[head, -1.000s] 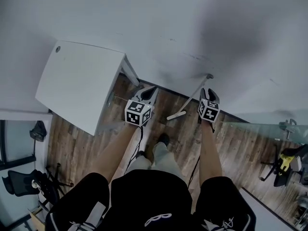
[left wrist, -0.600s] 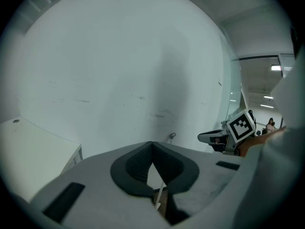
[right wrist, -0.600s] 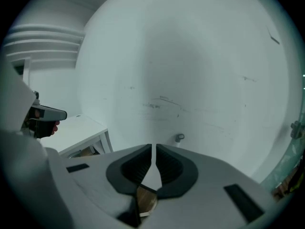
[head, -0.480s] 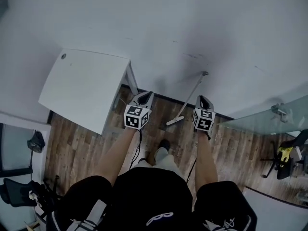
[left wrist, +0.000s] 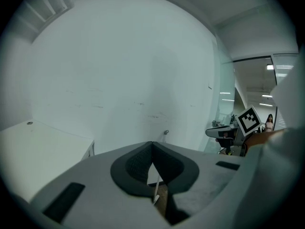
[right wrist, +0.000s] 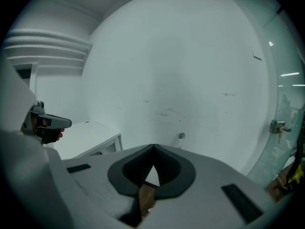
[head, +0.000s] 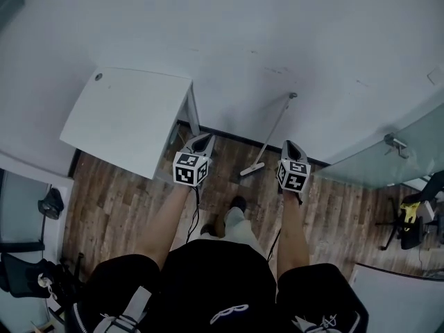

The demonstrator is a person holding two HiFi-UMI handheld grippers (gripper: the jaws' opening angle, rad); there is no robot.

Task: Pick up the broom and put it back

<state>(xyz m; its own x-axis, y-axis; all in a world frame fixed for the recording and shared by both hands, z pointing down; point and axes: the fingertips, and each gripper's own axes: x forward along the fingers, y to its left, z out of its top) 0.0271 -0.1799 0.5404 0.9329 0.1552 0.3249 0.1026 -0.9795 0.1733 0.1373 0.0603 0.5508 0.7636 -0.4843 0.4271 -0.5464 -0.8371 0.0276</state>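
Observation:
The broom leans against the white wall, its head on the wood floor and its handle top on the wall. My left gripper hangs shut and empty to the left of the broom, apart from it. My right gripper is shut and empty just right of the handle, not touching it. In the left gripper view the shut gripper partly hides the broom handle. In the right gripper view the handle top shows beyond the shut gripper.
A white table stands against the wall at the left. A glass door with a metal handle is at the right. Office chairs stand at the far right, and a dark chair at the lower left.
Both grippers have drawn back from the wall and the broom, which stays leaning there. The whole view has shifted, with more wall and glass door showing.

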